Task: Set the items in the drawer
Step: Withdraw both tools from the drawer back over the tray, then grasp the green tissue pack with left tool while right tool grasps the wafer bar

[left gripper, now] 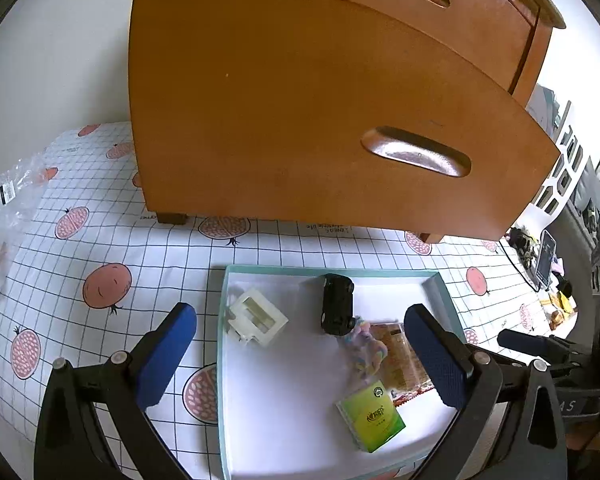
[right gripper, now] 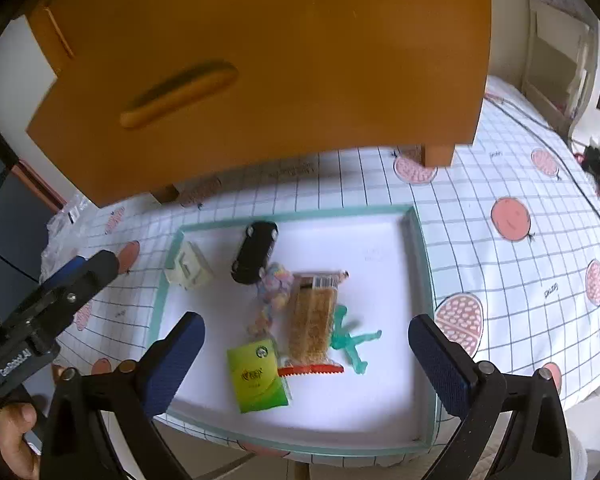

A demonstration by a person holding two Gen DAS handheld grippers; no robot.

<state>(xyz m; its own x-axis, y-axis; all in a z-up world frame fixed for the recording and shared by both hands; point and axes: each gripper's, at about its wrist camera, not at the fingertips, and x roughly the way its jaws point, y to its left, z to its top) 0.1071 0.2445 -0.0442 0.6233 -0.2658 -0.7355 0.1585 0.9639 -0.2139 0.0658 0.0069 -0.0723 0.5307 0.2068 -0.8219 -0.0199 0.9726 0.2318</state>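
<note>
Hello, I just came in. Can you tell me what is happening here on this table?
A person holds two grippers above a shallow tray that stands before a wooden drawer cabinet. Both the left gripper and the right gripper are open and empty. In the tray lie a black toy car, a green packet, a snack bar, a teal figure and a white box. Nothing is picked up yet.
</note>
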